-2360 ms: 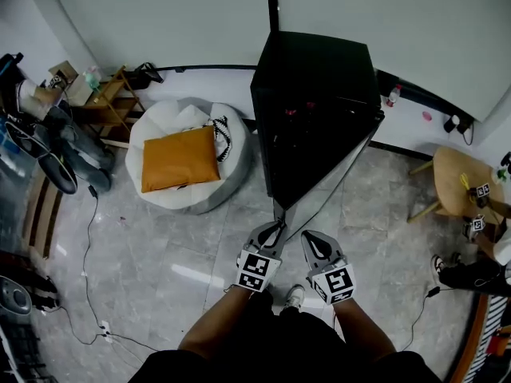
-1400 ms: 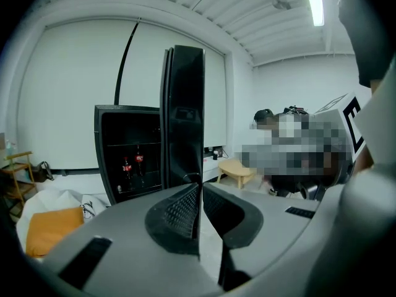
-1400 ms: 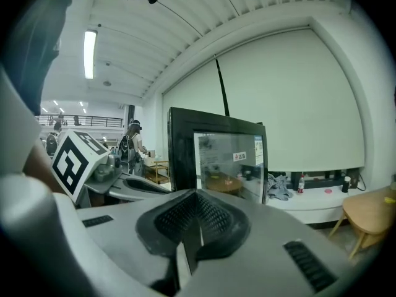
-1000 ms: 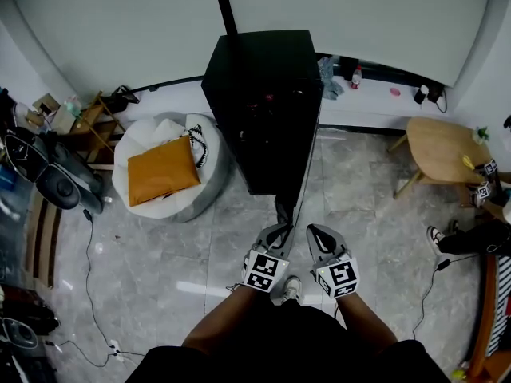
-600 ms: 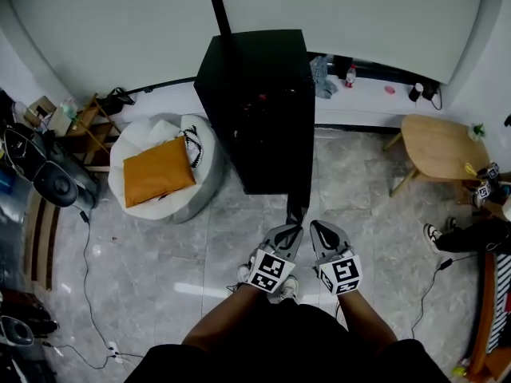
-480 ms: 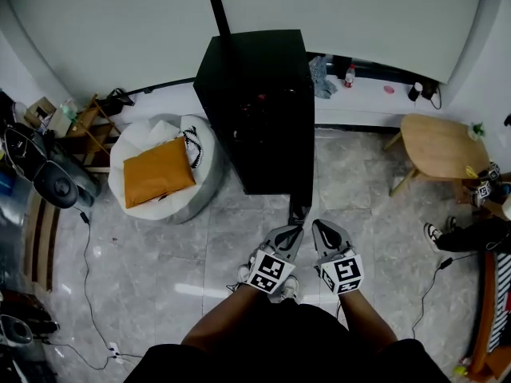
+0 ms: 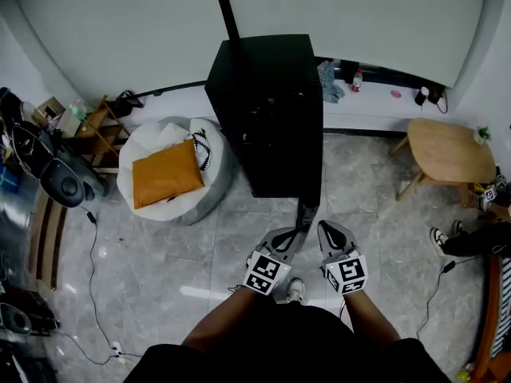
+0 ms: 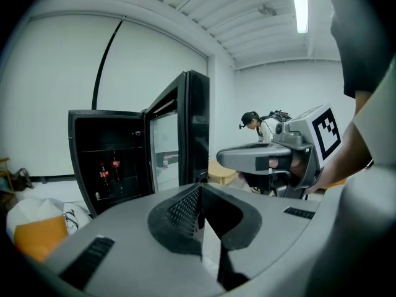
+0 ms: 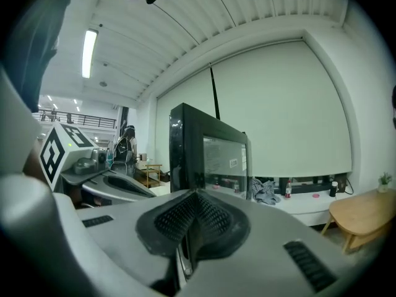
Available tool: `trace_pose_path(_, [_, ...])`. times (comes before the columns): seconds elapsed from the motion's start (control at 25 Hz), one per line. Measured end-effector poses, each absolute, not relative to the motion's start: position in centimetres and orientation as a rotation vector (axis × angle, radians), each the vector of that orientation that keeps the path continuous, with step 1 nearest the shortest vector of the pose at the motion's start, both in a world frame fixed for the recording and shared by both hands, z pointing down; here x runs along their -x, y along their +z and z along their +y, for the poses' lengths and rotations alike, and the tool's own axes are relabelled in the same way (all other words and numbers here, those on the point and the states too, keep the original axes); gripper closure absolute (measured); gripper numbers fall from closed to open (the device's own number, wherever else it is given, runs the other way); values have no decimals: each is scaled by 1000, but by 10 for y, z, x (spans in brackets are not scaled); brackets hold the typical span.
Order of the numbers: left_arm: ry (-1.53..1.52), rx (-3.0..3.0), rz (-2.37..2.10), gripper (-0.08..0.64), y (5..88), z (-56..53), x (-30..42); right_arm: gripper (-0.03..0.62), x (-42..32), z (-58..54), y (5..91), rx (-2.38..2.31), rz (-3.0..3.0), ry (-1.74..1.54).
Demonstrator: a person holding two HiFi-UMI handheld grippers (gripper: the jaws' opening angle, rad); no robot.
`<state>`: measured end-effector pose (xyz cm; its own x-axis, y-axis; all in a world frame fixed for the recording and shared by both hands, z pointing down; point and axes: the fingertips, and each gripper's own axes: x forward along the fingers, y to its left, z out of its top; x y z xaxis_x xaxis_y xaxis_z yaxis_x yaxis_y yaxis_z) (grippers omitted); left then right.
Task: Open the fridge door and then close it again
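Holds both tools low over the grey tiled floor (image 7: 184, 246), nearest the camera. Grips nothing with the left gripper (image 7: 292, 236), jaws just drawn tight together, tips a little short of the free edge of the fridge door (image 8: 187, 129). Carries the right gripper (image 7: 325, 230) just to the right of it, likewise clenched and empty, touching nothing.

Finds the fridge door swung well out from the black fridge (image 7: 267, 110), hinged on the right and reaching toward the person, edge-on from above. Shows, past the door, a dark open cabinet with two red-labelled bottles (image 8: 102, 173) on a shelf at the left.

Sets the fridge by the far wall, between a white beanbag (image 7: 172, 146) with an orange cushion (image 7: 164, 174) on the left and a round wooden table (image 7: 451, 154) on the right.

Puts the first half of the job, by the look of it, as done: opened. Leaves the closing to come: swinging the door back until flush with the cabinet, most likely by a push from the closed left tool. Risks little beyond a slip off the thin door edge.
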<state>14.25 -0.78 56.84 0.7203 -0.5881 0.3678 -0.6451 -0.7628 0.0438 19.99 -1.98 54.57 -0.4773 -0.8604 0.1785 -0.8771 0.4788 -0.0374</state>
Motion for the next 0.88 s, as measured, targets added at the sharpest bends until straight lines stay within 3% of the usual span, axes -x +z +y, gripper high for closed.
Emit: trace_pose_path(0.88, [379, -2649, -1239, 538, 552, -30, -84, 574, -194, -40, 533, -1583, -2591, 169])
